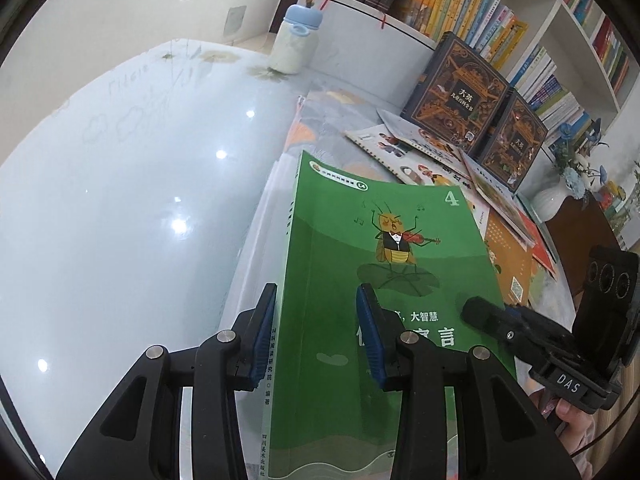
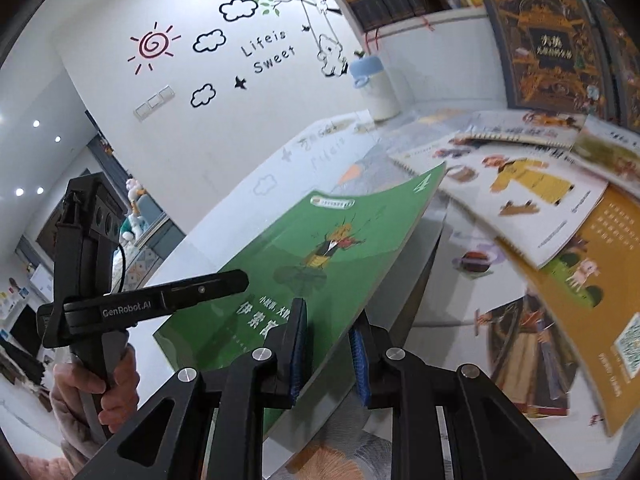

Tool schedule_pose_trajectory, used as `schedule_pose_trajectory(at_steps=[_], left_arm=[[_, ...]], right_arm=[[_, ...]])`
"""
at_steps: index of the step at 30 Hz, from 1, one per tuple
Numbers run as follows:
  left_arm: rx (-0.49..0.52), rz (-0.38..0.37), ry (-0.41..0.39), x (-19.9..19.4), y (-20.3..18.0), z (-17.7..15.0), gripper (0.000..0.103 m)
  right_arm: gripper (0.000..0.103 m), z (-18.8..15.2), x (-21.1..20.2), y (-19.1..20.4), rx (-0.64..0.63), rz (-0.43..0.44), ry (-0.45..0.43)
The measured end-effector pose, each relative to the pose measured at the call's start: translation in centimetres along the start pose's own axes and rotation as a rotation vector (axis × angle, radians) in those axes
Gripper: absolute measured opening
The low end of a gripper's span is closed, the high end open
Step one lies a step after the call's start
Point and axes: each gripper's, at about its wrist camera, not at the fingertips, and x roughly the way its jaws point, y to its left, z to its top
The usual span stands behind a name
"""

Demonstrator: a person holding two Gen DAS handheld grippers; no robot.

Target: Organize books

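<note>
A green paperback book [image 1: 384,248] with a violin-playing insect and a "4" on its cover is held up over the table by both grippers. My left gripper [image 1: 318,332] is shut on its spine side near the lower end, one blue pad on the spine and the other on the cover. In the right wrist view the green book [image 2: 320,248] tilts up to the right, and my right gripper [image 2: 328,350] is shut on its long open edge. Each gripper shows in the other's view: the right gripper [image 1: 560,340] and the left gripper [image 2: 140,304], the latter with a hand on its handle.
Several picture books [image 2: 520,196] lie fanned out on the table beyond the green one. Two dark ornate volumes [image 1: 460,88] lean against the filled bookshelf [image 1: 480,4]. A white bottle with a blue lid [image 1: 296,40] stands at the back, a white vase [image 1: 548,200] at right, glossy tabletop [image 1: 140,184] at left.
</note>
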Motion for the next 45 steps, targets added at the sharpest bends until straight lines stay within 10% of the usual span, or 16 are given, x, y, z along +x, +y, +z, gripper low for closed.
schedule_pose_trajectory(at_steps=[13,20,33,45], left_arm=[[0.009,0.031,-0.003,0.5,0.6,0.1,0.042],[-0.012,0.078,-0.009,0.3,0.7,0.6,0.064],[-0.001,0.112,-0.028,-1.1,-0.8,1.4,0.064],[0.23,-0.013,-0.094,-0.1,-14.8,9.1,0.064]], right_arm=[[0.024,-1.2,1.5,0.2,-0.003,-0.008,0.046],[0.062,-1.2,1.7,1.2,-0.003,0.03,0.048],[0.066,0.1,-0.4,1.5,-0.051,-0.1,0.006],[0.066,7.5,-10.9,-4.8,-0.039,-0.138,-0.18]])
